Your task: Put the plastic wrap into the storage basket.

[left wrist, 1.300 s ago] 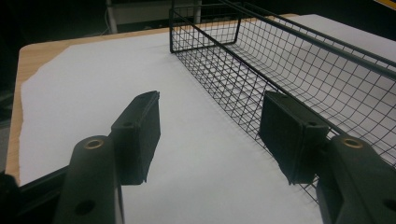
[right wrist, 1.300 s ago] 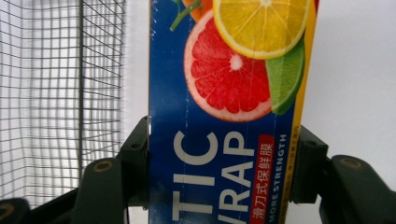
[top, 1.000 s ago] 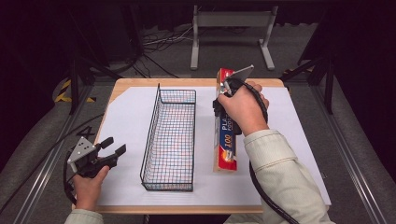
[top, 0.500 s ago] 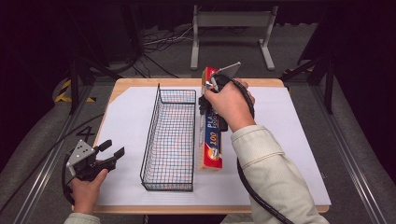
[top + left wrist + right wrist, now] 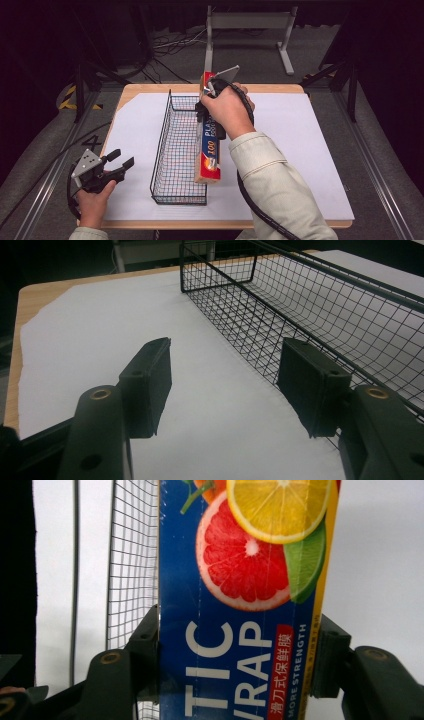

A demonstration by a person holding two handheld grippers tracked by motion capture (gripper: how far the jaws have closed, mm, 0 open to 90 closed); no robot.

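Observation:
A long blue plastic wrap box [image 5: 208,150] with citrus pictures [image 5: 250,565] hangs over the right rim of a black wire basket [image 5: 172,150], lengthwise along it. My right gripper [image 5: 212,107] is shut on the box near its far half, one jaw on each long side. The box's near end sits just above the basket's right wall. My left gripper [image 5: 119,162] rests at the table's near left edge, open and holding nothing. In the left gripper view its fingers [image 5: 150,380] point at the white sheet beside the basket's wall [image 5: 280,335].
A white sheet [image 5: 310,135] covers the wooden table [image 5: 260,88]. The basket has nothing in it. A cable [image 5: 250,200] trails from the right gripper under the sleeve. Metal rails and a stand lie beyond the table.
My right gripper has carried the box leftward from the sheet to the basket's right rim. The left gripper has stayed at the near left edge, sinking slightly.

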